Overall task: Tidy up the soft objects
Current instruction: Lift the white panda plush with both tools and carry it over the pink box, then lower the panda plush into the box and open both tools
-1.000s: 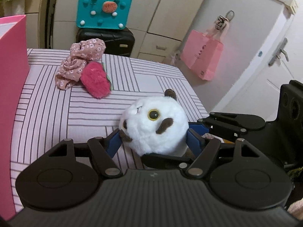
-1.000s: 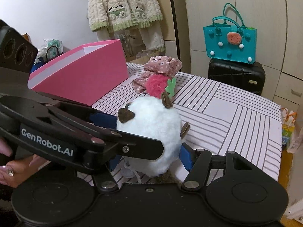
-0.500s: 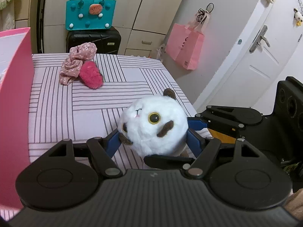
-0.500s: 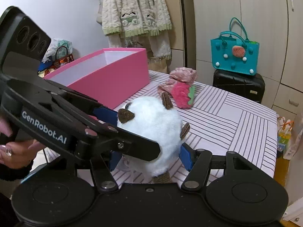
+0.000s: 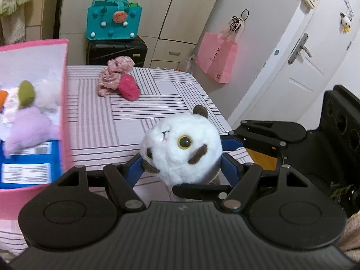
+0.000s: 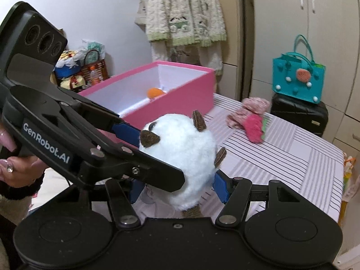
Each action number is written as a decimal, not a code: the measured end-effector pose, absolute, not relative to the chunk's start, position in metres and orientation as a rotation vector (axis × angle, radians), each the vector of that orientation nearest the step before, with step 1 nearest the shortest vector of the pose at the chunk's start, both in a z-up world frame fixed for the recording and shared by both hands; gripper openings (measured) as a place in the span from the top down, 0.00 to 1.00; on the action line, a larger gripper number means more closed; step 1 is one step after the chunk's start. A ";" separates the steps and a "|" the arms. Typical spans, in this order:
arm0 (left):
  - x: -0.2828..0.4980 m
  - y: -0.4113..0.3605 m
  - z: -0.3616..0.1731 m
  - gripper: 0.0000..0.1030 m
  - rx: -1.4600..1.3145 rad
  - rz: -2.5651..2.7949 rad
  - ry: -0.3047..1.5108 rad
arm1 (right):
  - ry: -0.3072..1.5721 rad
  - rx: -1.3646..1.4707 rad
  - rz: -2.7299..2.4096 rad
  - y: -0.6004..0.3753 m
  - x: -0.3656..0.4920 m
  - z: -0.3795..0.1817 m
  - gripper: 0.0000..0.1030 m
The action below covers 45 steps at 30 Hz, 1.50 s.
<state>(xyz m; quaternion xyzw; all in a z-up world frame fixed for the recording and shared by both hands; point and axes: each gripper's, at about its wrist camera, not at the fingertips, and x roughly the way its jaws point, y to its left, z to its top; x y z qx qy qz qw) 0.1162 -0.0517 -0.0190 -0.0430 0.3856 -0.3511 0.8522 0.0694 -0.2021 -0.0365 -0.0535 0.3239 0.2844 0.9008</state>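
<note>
Now both grippers, left gripper [image 5: 181, 165] and right gripper [image 6: 177, 185], clamp the white plush [image 5: 182, 150], lifted closer toward the pink box [image 6: 171, 103], nearly ready for dropping in.

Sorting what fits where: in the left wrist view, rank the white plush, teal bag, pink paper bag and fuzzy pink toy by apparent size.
1. white plush, though it is nearest the camera
2. teal bag and pink paper bag look alike; not ranked
3. fuzzy pink toy

Cream wardrobe [image 5: 126, 6], white door [image 5: 315, 51]
</note>
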 end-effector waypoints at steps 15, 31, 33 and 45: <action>0.104 0.040 0.061 0.30 -0.065 -0.622 0.685 | 0.595 -0.166 0.708 -0.108 0.083 0.040 0.34; 0.201 0.120 0.041 0.30 -0.200 -0.492 0.753 | 0.680 -0.079 0.830 -0.029 0.180 0.026 0.33; 0.216 0.123 0.034 0.33 -0.178 -0.468 0.777 | 0.666 -0.118 0.856 -0.023 0.192 0.015 0.33; 0.272 0.127 -0.003 0.34 -0.092 -0.361 0.907 | 0.837 -0.094 0.944 -0.001 0.260 -0.030 0.32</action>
